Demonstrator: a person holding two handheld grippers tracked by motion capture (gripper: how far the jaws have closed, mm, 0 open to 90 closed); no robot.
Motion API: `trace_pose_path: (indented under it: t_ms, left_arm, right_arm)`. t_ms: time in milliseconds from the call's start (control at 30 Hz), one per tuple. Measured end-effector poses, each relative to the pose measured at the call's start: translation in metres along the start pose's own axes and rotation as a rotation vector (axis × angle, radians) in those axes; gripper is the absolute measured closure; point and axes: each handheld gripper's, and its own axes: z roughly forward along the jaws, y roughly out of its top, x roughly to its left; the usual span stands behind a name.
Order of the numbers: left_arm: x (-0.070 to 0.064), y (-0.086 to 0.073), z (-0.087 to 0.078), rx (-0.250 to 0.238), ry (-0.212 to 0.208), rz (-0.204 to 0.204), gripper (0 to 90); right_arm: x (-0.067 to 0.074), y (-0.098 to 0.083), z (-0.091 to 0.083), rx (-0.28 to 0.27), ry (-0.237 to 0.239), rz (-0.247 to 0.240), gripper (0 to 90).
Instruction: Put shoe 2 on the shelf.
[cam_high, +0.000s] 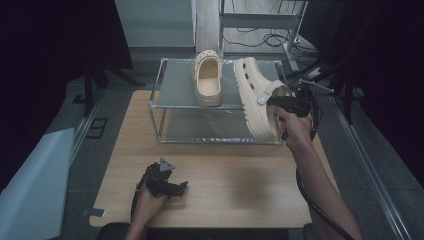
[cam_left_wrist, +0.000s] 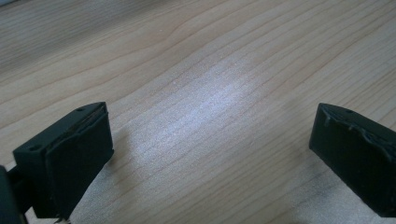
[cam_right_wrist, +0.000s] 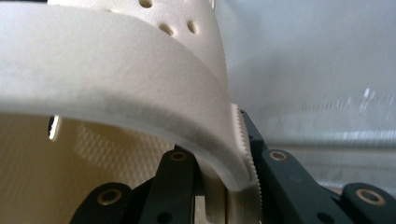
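honestly, with the right tongs (cam_high: 278, 101) pinching only the heel wall of the tilted clog (cam_high: 256, 95) while the left tongs (cam_left_wrist: 210, 154) rest open on the surface (cam_high: 235, 185), it could swing and clip the rack (cam_high: 159, 90).

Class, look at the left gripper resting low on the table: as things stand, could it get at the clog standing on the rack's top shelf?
Probably yes. The left gripper is open and empty, bare table lies between it and the rack, and the clog stands uncovered there, though far off.
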Motion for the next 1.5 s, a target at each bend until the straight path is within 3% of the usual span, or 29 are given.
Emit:
trace_pose_path:
  t_ms: [567,867,1000,1500]
  left_arm:
    - [0.002,0.0,-0.002,-0.01,-0.007,-0.01,0.0]
    - [0.001,0.0,-0.002,-0.011,-0.012,-0.005,0.0]
    - [0.002,0.001,-0.002,-0.018,-0.015,-0.011,0.0]
    - [0.001,0.001,-0.001,-0.018,-0.024,-0.011,0.0]
  right_arm:
    - [0.007,0.038,0.034,-0.061,-0.079,0.03,79.9]
    - [0.01,0.06,0.049,-0.091,-0.169,0.005,79.8]
    - [0.007,0.07,0.06,-0.1,-0.232,-0.004,79.7]
    - [0.012,0.077,0.089,-0.12,-0.327,-0.036,78.6]
